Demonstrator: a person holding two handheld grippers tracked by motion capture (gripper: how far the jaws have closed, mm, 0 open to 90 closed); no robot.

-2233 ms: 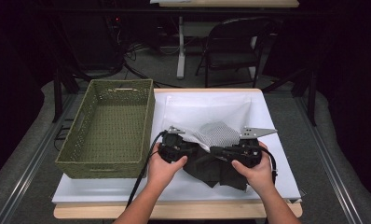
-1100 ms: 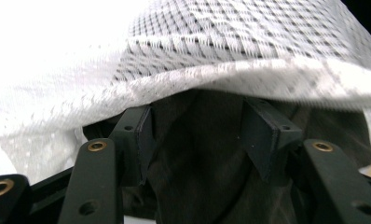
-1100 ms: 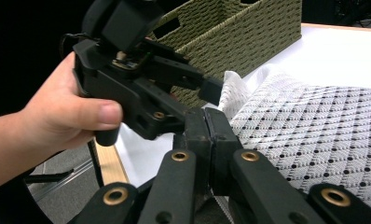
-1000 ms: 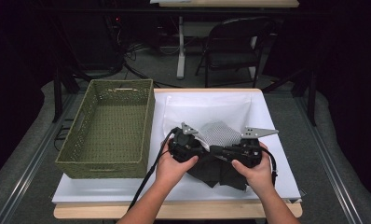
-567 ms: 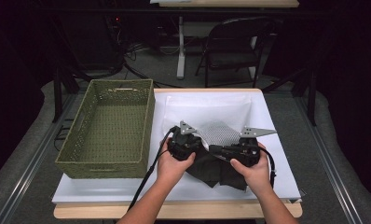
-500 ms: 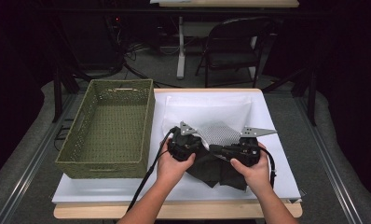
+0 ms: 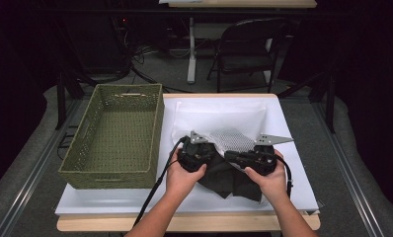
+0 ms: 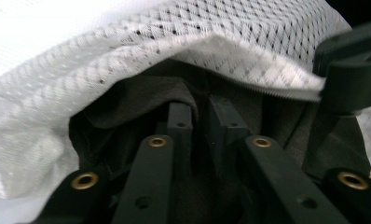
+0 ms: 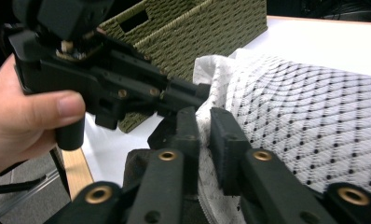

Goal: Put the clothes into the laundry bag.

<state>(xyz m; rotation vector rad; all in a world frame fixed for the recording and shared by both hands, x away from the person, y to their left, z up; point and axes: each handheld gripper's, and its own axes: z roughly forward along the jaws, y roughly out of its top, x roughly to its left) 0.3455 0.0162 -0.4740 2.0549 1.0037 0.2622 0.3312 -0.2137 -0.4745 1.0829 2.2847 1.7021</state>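
At the near middle of the bench [image 7: 288, 190], we have the left gripper [image 7: 197, 154] pushed nose-first into the mouth of the mesh bag [image 7: 232, 140]. In the left gripper view its jaws stand close together, having closed and then eased a little apart, with the dark garment [image 8: 141, 95] bunched all round them. We cannot tell whether a fold is pinched between the pads or only lies against them. Directly above the left gripper [image 8: 204, 109] the bag's white hem [image 8: 249, 70] arches like a lip, so the pocket lies straight ahead of it, away from us.

Just to its right, the right gripper [image 7: 249, 159] sits at the same opening. Its jaws have just been opening. In the right gripper view the hem of the mesh bag [image 9: 204, 154] runs down between the pads, which look slack on it rather than biting.

Beyond both, the bag stretches toward the far edge of the bench, its long axis running away from us. Much of the dark garment [image 7: 231, 180] hangs out on our side, below and between the hands.

We judge that the coming move turns on this line: the cloth must travel forward along the bag, and the left gripper is better placed to drive it. The green basket [image 7: 115, 133] stands well apart to the left.
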